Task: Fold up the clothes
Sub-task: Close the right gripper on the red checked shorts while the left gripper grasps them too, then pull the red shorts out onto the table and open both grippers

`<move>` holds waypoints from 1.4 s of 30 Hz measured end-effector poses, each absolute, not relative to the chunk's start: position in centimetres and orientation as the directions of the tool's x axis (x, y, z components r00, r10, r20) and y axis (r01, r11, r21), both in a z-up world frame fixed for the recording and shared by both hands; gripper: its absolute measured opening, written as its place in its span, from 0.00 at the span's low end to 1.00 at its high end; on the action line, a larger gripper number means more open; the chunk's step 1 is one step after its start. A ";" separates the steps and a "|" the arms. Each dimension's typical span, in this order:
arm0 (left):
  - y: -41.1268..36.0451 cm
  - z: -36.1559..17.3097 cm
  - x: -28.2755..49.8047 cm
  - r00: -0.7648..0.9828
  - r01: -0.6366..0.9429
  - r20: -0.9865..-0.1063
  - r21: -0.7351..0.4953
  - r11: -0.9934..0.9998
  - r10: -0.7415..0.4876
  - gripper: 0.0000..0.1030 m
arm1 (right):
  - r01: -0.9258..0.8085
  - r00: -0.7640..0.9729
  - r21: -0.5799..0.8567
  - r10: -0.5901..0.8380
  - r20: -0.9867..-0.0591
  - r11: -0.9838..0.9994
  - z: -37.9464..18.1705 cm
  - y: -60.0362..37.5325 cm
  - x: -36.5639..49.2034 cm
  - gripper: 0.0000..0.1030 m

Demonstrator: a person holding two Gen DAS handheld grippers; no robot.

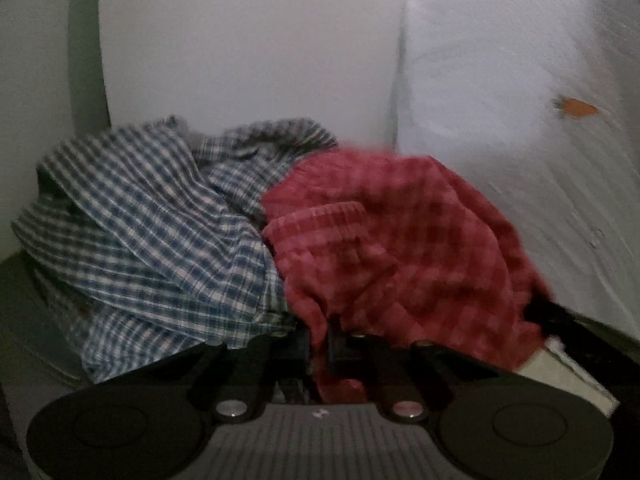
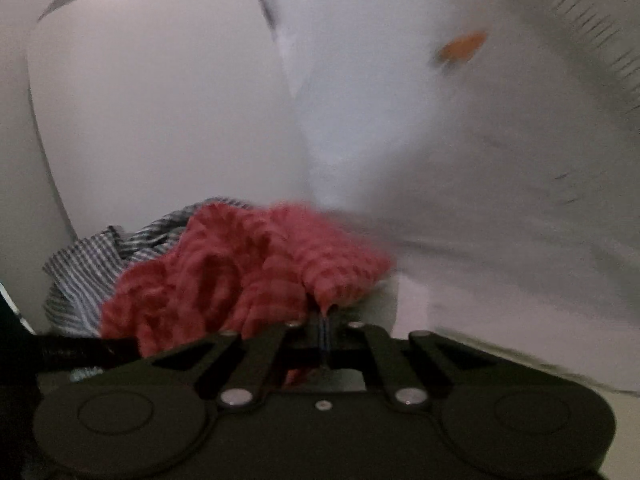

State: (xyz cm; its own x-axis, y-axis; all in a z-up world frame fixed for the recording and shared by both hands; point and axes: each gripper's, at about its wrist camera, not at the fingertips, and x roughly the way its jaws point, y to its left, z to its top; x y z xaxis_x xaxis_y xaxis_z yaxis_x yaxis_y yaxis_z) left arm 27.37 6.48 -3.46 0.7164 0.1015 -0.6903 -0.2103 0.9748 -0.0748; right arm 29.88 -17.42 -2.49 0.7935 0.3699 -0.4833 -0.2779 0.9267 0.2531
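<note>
A red checked garment [image 1: 400, 240] lies bunched beside a blue and white checked garment [image 1: 140, 220]. My left gripper [image 1: 320, 344] is shut on an edge of the red garment, whose cloth hangs down between its jaws. In the right wrist view the red garment [image 2: 240, 272] is bunched just ahead, with the blue checked garment [image 2: 88, 272] behind it on the left. My right gripper [image 2: 324, 320] is shut on another edge of the red garment. Both views are blurred.
A white sheet [image 1: 500, 160] with a small orange mark [image 1: 576, 108] covers the surface to the right; the sheet [image 2: 480, 200] and the mark [image 2: 460, 46] also show in the right wrist view. A white wall or panel [image 1: 248, 48] stands behind the clothes.
</note>
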 end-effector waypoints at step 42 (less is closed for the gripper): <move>-21.6 -8.9 1.2 0.463 0.455 -0.822 -0.100 0.885 -0.332 0.64 | 0.414 0.631 -0.005 -0.291 -0.719 0.910 -4.1 -47.3 -12.1 0.61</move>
State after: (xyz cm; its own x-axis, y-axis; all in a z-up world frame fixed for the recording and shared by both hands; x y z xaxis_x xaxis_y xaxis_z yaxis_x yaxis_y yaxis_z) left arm 1.18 -21.60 -8.88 0.4633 -0.3317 -0.8218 0.4552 0.8847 -0.1005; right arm -12.10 -47.32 -4.06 0.6313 -0.2914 -0.7187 0.4140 0.9103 -0.0055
